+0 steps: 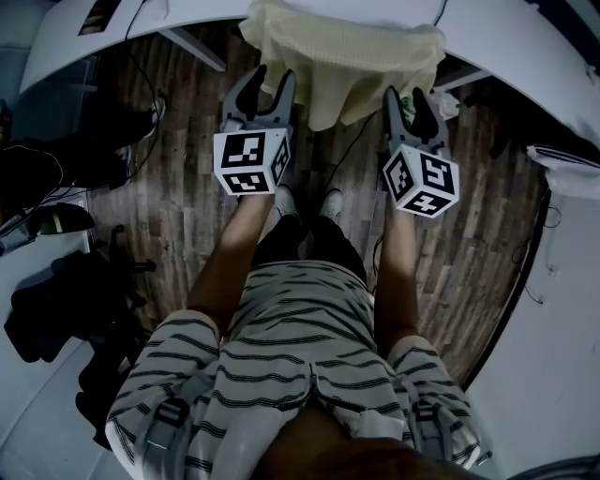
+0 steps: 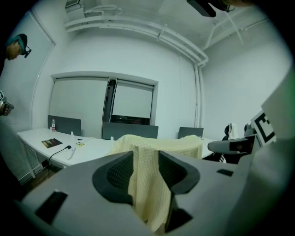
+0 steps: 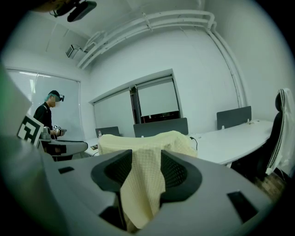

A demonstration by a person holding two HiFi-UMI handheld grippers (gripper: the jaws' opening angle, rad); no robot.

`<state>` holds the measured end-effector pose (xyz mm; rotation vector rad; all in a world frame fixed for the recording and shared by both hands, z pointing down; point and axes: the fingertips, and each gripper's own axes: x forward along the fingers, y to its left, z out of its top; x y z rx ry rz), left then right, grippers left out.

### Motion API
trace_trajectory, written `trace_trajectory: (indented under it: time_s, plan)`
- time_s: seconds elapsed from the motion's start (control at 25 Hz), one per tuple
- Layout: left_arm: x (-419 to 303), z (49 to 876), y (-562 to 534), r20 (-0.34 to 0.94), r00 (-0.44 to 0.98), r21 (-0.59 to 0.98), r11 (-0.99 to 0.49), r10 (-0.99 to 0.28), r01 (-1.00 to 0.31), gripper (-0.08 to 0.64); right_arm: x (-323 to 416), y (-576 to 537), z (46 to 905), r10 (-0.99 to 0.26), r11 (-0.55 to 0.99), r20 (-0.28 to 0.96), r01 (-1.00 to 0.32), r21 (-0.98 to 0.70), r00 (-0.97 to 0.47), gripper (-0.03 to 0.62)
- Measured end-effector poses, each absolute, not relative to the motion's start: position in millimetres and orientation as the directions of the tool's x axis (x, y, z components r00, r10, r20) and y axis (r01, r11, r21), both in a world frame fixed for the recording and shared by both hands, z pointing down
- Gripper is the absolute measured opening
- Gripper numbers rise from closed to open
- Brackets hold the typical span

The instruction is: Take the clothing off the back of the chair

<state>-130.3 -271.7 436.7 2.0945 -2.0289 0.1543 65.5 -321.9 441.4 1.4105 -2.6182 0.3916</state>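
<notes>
A pale yellow waffle-knit garment (image 1: 347, 56) lies on the white table's (image 1: 187, 19) near edge, and part of it hangs down over the edge. My left gripper (image 1: 267, 80) stands open just before its left side. At the garment's right side my right gripper (image 1: 406, 98) is open too. In the left gripper view the hanging cloth (image 2: 147, 184) fills the gap between the spread jaws of that gripper (image 2: 146, 159). The right gripper view shows the same: cloth (image 3: 140, 184) in the gap of the open gripper (image 3: 146, 159). The pads do not press on it.
The floor is dark wood planks with cables (image 1: 141, 66) across it. A black office chair (image 1: 84, 309) stands at the left. Another person (image 3: 46, 117) stands at the far left of the room. A dark chair with a striped garment (image 3: 279, 133) is at the right. Grey dividers (image 3: 234, 117) sit on the long table.
</notes>
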Motion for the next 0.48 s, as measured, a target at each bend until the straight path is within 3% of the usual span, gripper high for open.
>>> trace_trajectory:
  time_s: [0.48]
  plan:
    - [-144, 454, -299, 0.263, 0.043, 0.041, -0.033, -0.964, -0.999, 0.184, 60, -347, 461, -0.796, 0.502, 0.311, -0.853, -0.141, -0.520, 0.215]
